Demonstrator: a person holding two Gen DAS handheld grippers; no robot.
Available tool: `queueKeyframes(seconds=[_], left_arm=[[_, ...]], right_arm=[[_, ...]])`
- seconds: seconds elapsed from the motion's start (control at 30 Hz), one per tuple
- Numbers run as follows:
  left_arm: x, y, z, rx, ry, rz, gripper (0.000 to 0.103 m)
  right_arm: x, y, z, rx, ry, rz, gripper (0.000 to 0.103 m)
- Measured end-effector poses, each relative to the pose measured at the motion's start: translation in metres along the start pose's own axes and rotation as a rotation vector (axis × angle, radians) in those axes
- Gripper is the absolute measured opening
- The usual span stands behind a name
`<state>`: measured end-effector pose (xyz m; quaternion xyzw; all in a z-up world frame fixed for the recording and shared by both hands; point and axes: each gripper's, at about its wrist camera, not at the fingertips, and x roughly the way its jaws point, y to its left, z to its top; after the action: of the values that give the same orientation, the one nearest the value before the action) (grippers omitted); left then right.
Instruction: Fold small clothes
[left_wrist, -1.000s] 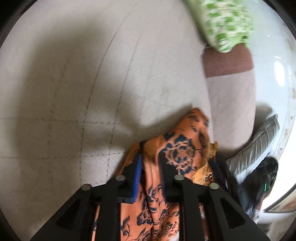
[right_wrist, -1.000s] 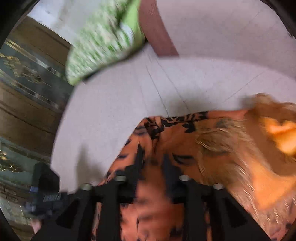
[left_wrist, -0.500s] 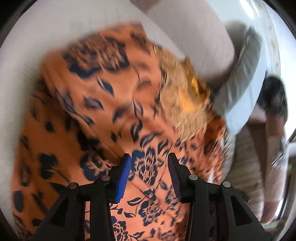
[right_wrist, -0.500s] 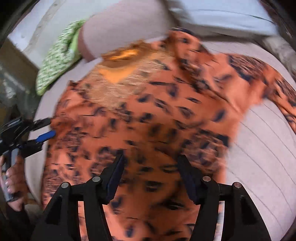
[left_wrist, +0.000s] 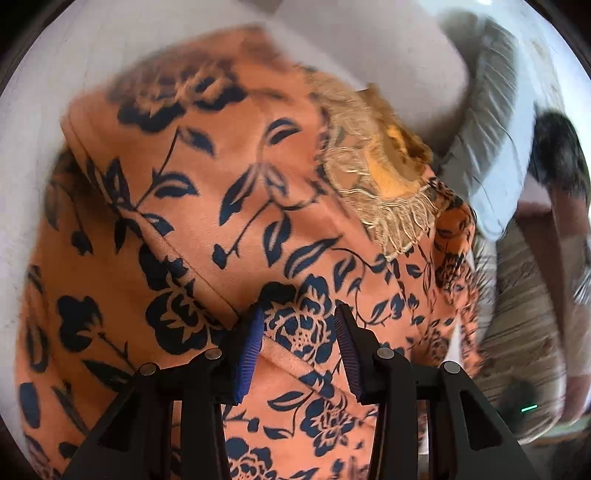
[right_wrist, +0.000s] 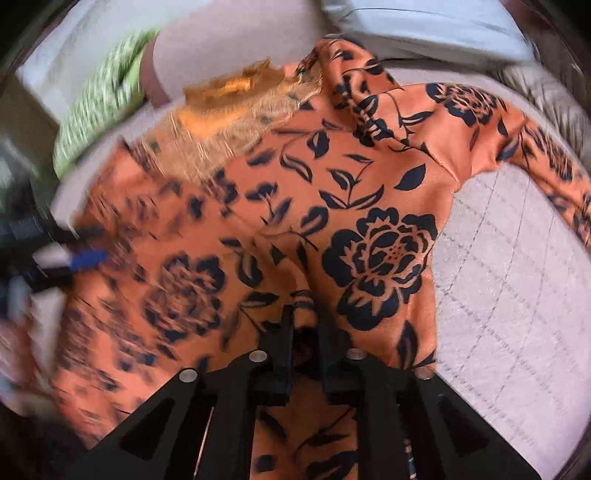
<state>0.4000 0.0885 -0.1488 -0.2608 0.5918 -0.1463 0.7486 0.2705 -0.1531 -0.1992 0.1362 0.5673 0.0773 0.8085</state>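
on the pale quilted cushion (right_wrist: 509, 266) lies the orange floral garment (left_wrist: 207, 206), spread out — the left claw (left_wrist: 299, 325) hovers released above it; the right claw (right_wrist: 304, 314) is closing, a fold pinched between its jaws.

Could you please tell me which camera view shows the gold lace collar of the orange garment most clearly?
The left wrist view: the gold lace collar is fairly sharp, its fringe visible. The right wrist view shows it only as a motion-blurred patch.
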Motion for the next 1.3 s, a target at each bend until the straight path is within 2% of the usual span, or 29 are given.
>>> queueKeyframes(seconds=[0.03, 0.07, 0.1, 0.2, 0.23, 0.3, 0.33, 0.4, 0.47, 0.5, 0.53, 0.57, 0.63, 0.73, 0.77, 0.83, 0.87, 0.93, 1.03, 1.1, 1.23, 1.3], left_arm=[[-0.007, -0.011, -0.008, 0.047, -0.039, 0.016, 0.04], [-0.013, -0.021, -0.015, 0.081, -0.068, 0.021, 0.041], [-0.019, -0.031, -0.022, 0.112, -0.092, 0.026, 0.043], [-0.029, -0.067, -0.058, 0.181, -0.136, -0.006, 0.052], [-0.029, -0.079, -0.071, 0.193, -0.13, -0.016, 0.053], [-0.028, -0.099, -0.088, 0.219, -0.101, -0.04, 0.053], [-0.023, -0.115, -0.099, 0.24, -0.079, -0.048, 0.053], [-0.017, -0.137, -0.109, 0.262, -0.053, -0.048, 0.053], [-0.011, -0.156, -0.117, 0.272, -0.037, -0.055, 0.053], [-0.007, -0.164, -0.121, 0.277, -0.03, -0.052, 0.053], [-0.004, -0.169, -0.124, 0.28, -0.024, -0.053, 0.053], [-0.002, -0.173, -0.126, 0.283, -0.02, -0.056, 0.053], [0.007, -0.181, -0.129, 0.294, -0.012, -0.054, 0.053], [0.024, -0.184, -0.13, 0.289, 0.006, -0.04, 0.053], [0.03, -0.183, -0.13, 0.282, 0.014, -0.039, 0.053], [0.037, -0.182, -0.13, 0.259, 0.028, -0.044, 0.053], [0.038, -0.182, -0.131, 0.25, 0.027, -0.047, 0.053], [0.038, -0.181, -0.132, 0.237, 0.02, -0.051, 0.053], [0.038, -0.18, -0.133, 0.238, 0.02, -0.051, 0.053], [0.035, -0.18, -0.135, 0.242, 0.015, -0.047, 0.053], [0.031, -0.177, -0.138, 0.247, 0.009, -0.039, 0.053], [0.032, -0.174, -0.14, 0.237, 0.024, -0.045, 0.053]], right_arm=[[-0.015, 0.001, 0.003, 0.011, -0.042, 0.075, 0.027], [-0.027, 0.0, 0.005, 0.011, -0.073, 0.115, 0.038], [-0.042, 0.0, 0.007, 0.01, -0.105, 0.138, 0.043], [-0.091, -0.02, 0.012, 0.058, -0.233, 0.134, 0.055], [-0.1, -0.032, 0.014, 0.107, -0.259, 0.132, 0.059], [-0.114, -0.073, 0.025, 0.282, -0.274, 0.132, 0.061], [-0.125, -0.105, 0.03, 0.404, -0.281, 0.164, 0.06], [-0.135, -0.148, 0.037, 0.559, -0.287, 0.189, 0.06], [-0.141, -0.196, 0.051, 0.668, -0.322, 0.146, 0.059], [-0.141, -0.218, 0.054, 0.717, -0.334, 0.082, 0.059], [-0.14, -0.245, 0.054, 0.793, -0.341, 0.004, 0.06], [-0.137, -0.266, 0.05, 0.856, -0.357, -0.038, 0.059], [-0.125, -0.298, 0.037, 0.952, -0.34, -0.077, 0.054], [-0.106, -0.318, 0.024, 1.02, -0.313, -0.031, 0.05], [-0.102, -0.32, 0.025, 1.016, -0.301, -0.046, 0.046], [-0.093, -0.325, 0.024, 1.051, -0.264, -0.159, 0.047], [-0.09, -0.331, 0.019, 1.081, -0.263, -0.153, 0.047], [-0.085, -0.341, 0.012, 1.144, -0.321, -0.076, 0.049], [-0.09, -0.338, 0.015, 1.136, -0.361, -0.018, 0.046], [-0.096, -0.332, 0.014, 1.143, -0.363, -0.039, 0.046], [-0.122, -0.32, 0.022, 1.083, -0.438, -0.022, 0.048], [-0.112, -0.322, 0.029, 1.085, -0.395, -0.054, 0.047]])
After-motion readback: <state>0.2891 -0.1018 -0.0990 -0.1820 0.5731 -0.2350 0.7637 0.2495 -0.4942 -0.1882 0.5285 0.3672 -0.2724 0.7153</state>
